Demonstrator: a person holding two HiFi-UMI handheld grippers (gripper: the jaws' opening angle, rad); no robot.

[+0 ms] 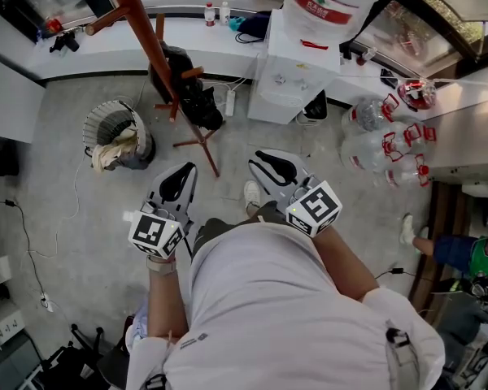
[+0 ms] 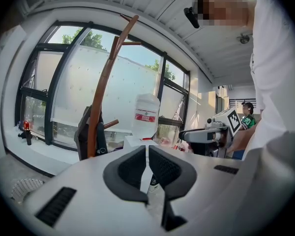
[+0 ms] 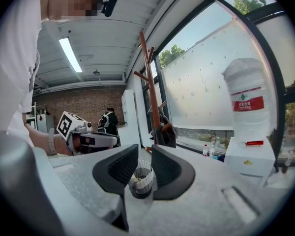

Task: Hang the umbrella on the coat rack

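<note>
Both claws are held close to your body, well apart from the coat rack [image 1: 150, 47], which stands on the floor at the far left. Your left claw [image 2: 147, 152] is pinched to a slit with nothing in it. Your right claw [image 3: 145, 155] is closed as narrow as it goes; the wastebasket [image 3: 141, 180] framed in its gap stands far off on the floor and is not gripped. The umbrella [image 1: 187, 88], judged to be the dark bundle against the rack's pole, hangs beside a low peg, left of the water dispenser [image 1: 285, 84]. With the rack bearing the load and neither claw carrying anything, the hanging step appears complete.
</note>
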